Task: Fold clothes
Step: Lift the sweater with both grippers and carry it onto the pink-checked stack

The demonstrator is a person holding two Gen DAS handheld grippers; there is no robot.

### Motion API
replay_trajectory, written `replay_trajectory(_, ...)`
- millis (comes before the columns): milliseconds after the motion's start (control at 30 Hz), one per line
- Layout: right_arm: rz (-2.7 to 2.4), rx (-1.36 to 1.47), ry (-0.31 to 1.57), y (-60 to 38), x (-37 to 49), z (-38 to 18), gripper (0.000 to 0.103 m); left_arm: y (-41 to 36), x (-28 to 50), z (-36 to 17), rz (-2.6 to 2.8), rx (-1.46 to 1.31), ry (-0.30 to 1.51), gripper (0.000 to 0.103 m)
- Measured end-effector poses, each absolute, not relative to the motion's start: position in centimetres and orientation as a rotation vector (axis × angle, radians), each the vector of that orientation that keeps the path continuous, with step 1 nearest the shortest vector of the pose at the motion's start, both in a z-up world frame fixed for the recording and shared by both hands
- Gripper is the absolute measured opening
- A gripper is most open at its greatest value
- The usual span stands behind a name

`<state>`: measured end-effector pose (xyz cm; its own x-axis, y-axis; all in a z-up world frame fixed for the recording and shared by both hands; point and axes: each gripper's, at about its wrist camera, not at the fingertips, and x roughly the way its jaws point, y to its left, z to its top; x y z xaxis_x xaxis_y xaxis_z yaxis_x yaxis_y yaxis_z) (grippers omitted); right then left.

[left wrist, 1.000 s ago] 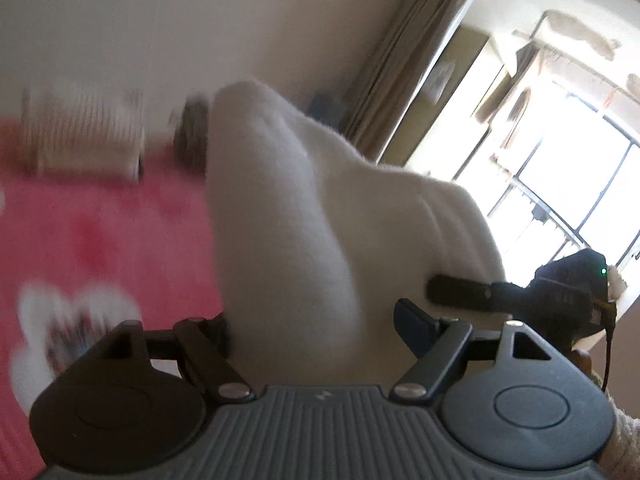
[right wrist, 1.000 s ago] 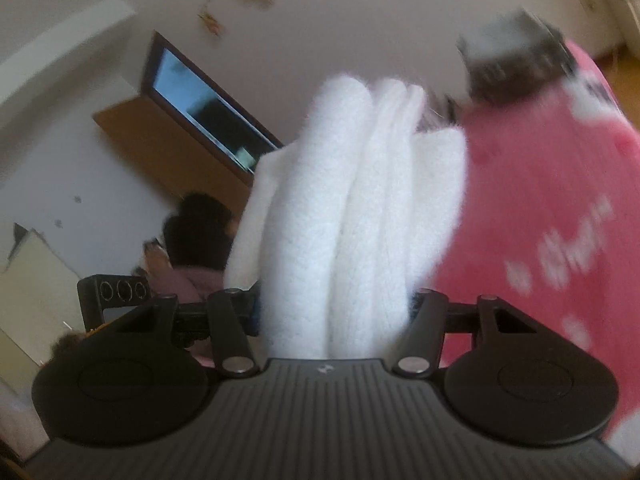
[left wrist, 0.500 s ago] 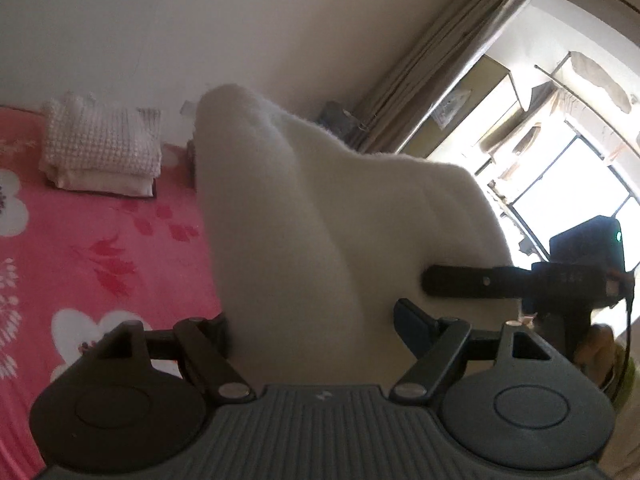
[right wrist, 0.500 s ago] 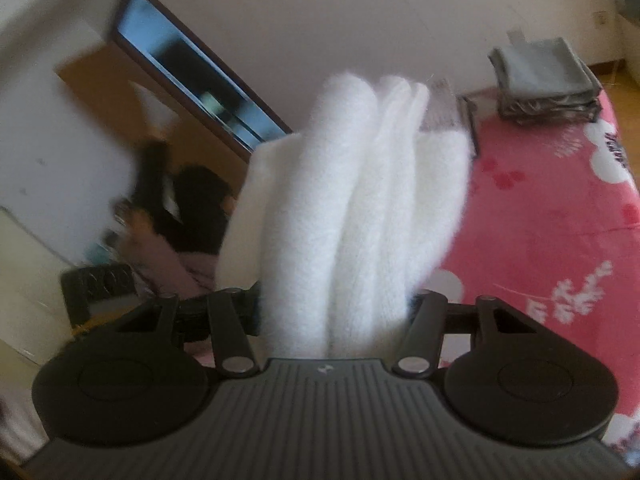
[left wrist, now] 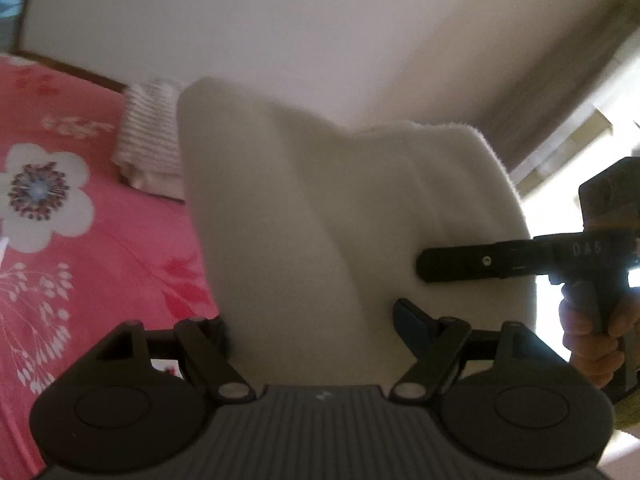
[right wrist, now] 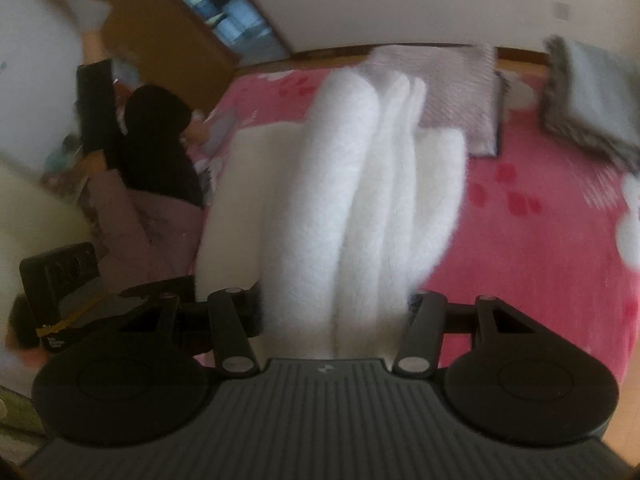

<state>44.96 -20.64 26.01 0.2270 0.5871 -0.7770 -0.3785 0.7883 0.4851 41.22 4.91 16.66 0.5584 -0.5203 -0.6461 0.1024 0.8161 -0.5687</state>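
Left gripper (left wrist: 316, 320) jaws wide, clamped on thick white garment (left wrist: 320, 220). Right gripper (right wrist: 334, 312) pinches its bunched folds; right hand (left wrist: 596, 340) grips the handle.

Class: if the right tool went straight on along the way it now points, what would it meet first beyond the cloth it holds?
Probably the folded pinkish-grey knitted garment lying on the pink flowered bedspread, though depth is unclear behind the thick white fleece bundle.

Two grippers (left wrist: 310, 320), three folded piles (right wrist: 592, 96)
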Motion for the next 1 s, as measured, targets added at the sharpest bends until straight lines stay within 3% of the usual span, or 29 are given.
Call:
replay_trajectory(133, 0.833, 0.066, 1.157, -20.7, 53.3, 25.1, 0.051, 1.3, 46.1, 15.1, -0.226, -0.54, 0.837, 0.079)
replay_trajectory(300, 1.035, -0.308, 1.012, -18.0, 64.1, 24.8, 0.051, -2.6, 53.9, 11.0, -0.067, -0.595, 0.726, 0.075)
replay_trajectory(467, 1.173, -0.647, 0.832, -12.9, 72.2, 23.5, 0.051, -2.6, 62.1, 6.9, 0.078, -0.687, 0.6, 0.075)
replay_trajectory(600, 1.204, -0.75, 0.777, -9.6, 77.7, 20.9, 0.051, -1.5, 67.6, 3.3, 0.131, -0.707, 0.549, 0.075)
replay_trajectory(1000, 1.199, -0.998, 0.643, -4.3, 83.8, 12.6, 0.051, 0.3, 72.5, -0.9, 0.162, -0.662, 0.533, 0.075)
